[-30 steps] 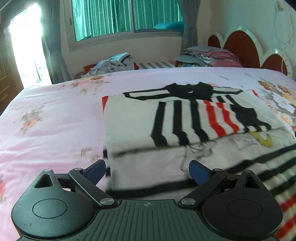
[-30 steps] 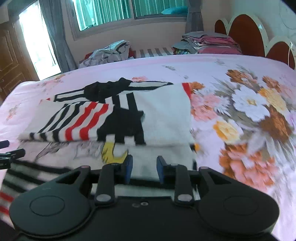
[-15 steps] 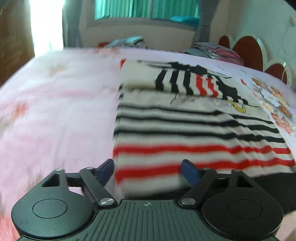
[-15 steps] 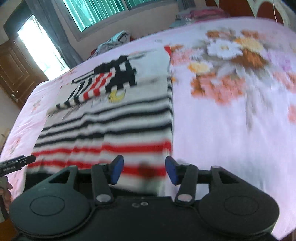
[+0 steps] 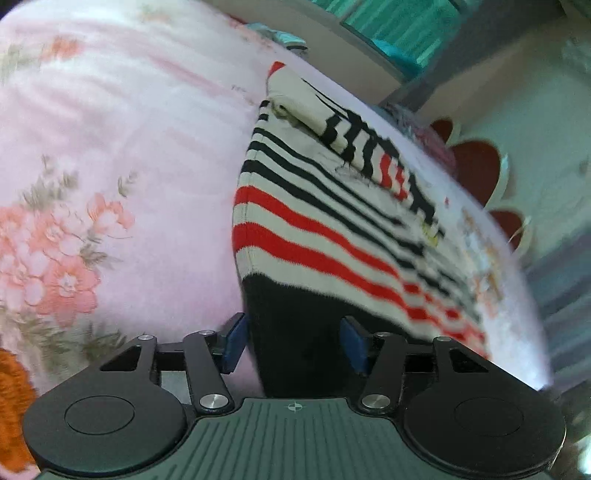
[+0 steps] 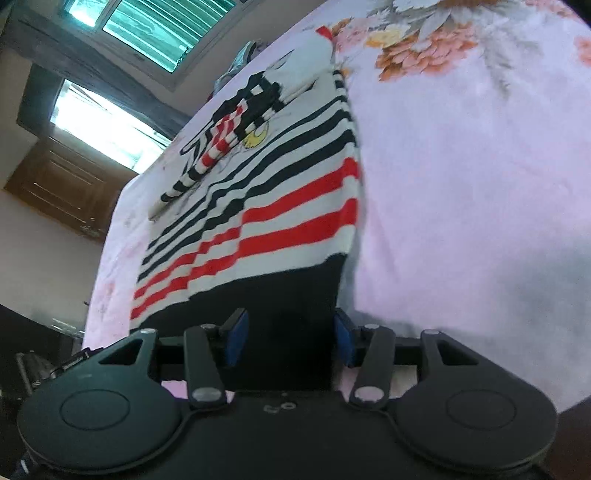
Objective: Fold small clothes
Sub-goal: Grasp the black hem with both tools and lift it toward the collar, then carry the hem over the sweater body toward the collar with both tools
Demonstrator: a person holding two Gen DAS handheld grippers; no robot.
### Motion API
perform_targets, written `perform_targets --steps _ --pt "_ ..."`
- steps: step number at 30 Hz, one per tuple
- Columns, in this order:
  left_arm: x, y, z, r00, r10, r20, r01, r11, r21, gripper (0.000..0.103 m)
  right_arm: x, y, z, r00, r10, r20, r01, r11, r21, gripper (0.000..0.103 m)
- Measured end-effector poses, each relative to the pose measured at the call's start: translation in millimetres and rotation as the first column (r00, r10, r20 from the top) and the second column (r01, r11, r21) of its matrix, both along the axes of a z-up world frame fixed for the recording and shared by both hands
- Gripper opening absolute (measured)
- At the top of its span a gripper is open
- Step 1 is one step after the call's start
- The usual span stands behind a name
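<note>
A small striped sweater (image 5: 332, 221), white with black and red stripes and a black hem, lies flat on the pink floral bedspread (image 5: 110, 147), its sleeves folded across the chest. My left gripper (image 5: 293, 345) is open with the hem's left corner between its blue pads. My right gripper (image 6: 288, 341) is open with the hem's right corner (image 6: 303, 295) between its pads. The sweater also shows in the right wrist view (image 6: 280, 206).
A red scalloped headboard (image 5: 476, 166) stands beyond the bed. A window with green blinds (image 6: 155, 29) and a wooden door (image 6: 62, 184) are on the far side. Bare bedspread (image 6: 461, 166) spreads right of the sweater.
Both grippers have pulled back from the sweater's chest to its black hem and dropped low. The right gripper's jaws have widened. Both views are now tilted.
</note>
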State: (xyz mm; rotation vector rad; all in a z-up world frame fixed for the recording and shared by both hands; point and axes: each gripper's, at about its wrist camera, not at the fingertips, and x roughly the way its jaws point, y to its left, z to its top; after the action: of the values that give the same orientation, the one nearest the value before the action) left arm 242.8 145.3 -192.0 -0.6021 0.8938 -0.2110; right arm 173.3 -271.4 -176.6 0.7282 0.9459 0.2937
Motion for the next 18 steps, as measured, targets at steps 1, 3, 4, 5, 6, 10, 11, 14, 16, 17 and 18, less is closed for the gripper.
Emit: perform_targets --steps 1,3,4,5,6,10,11,14,16,17,18 --pt "5.5 4.4 -4.4 1.000 0.007 -0.003 -0.007 0.999 -0.052 0.055 4.1 -0.2 -1.8 1.000 -0.002 -0.003 0.002 1.000 0.019 0.047" --pt "14.3 9.2 -11.3 1.000 0.016 -0.009 -0.017 0.993 -0.119 0.053 12.0 -0.8 -3.3 1.000 -0.016 -0.004 0.016 1.000 0.023 0.042" --pt "20.4 10.2 -14.1 1.000 0.018 -0.013 -0.019 0.988 -0.152 0.053 15.7 -1.1 -4.3 1.000 -0.020 -0.004 0.020 0.999 0.028 0.041" --pt "23.7 9.5 -16.0 1.000 0.009 -0.014 -0.011 0.986 -0.169 0.053 19.0 -1.2 -5.0 1.000 -0.022 -0.008 0.023 0.999 0.035 0.041" --pt "25.4 7.6 -17.0 1.000 -0.002 -0.013 0.000 0.985 -0.171 0.053 21.4 -0.2 -5.0 1.000 -0.016 -0.012 0.017 0.999 0.033 0.041" --pt "11.1 -1.3 -16.4 0.997 -0.068 -0.034 0.062 0.988 -0.140 0.033 15.3 2.7 -7.0 0.999 0.047 -0.016 -0.046 0.999 0.022 0.037" --pt "6.1 -3.2 -18.0 0.997 -0.073 -0.039 0.068 0.989 -0.131 0.025 11.2 2.8 -7.9 0.998 0.058 -0.020 -0.058 0.998 0.025 0.031" --pt "0.8 -3.6 -24.3 0.998 -0.059 -0.034 0.054 0.988 -0.144 0.018 0.3 1.4 -14.8 0.997 0.072 -0.035 -0.070 0.997 0.044 0.015" --pt "7.0 -7.0 -25.0 0.998 -0.050 -0.036 0.044 0.988 -0.146 0.016 -1.8 -0.1 -16.3 0.997 0.068 -0.032 -0.067 0.997 0.042 0.007" --pt "8.7 -10.9 -20.9 0.999 -0.047 -0.026 0.044 0.993 -0.113 0.007 -2.4 -0.1 -12.9 0.997 0.071 -0.013 -0.070 0.997 0.032 0.006" --pt "7.6 -13.7 -14.2 0.999 -0.040 0.004 0.040 0.995 -0.089 0.007 -4.0 -0.1 -5.7 0.997 0.078 0.024 -0.079 0.997 0.019 0.006"
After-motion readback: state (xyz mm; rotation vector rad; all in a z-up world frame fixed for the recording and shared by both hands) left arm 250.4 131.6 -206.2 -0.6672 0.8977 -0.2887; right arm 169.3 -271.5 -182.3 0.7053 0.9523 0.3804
